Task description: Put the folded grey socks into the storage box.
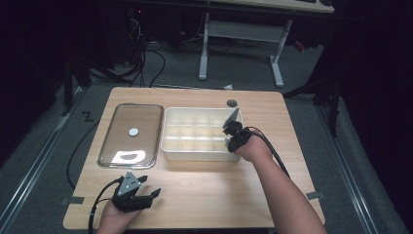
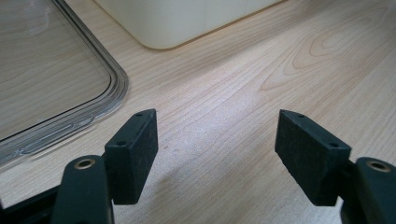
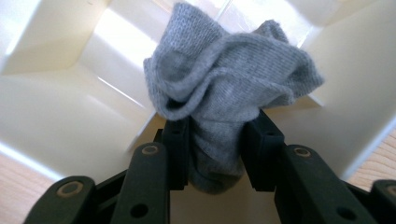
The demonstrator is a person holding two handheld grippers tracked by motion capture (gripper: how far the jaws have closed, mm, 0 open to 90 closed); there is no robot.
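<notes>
We note the clear lid lying flat at left, a white disc on it. Left gripper rests near it, jaws apart, empty. Divided box sits beside the lid. Right gripper clamps a grey sock over the box's right end compartment.

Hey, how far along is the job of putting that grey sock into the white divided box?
Done: the clear plastic lid is off and lies beside the white divided box. In hand: the right gripper holds a bunched grey knitted sock between its pads over the box's right end. Left: releasing the sock into a compartment, then probably refitting the lid. The left gripper waits open above bare table.
</notes>
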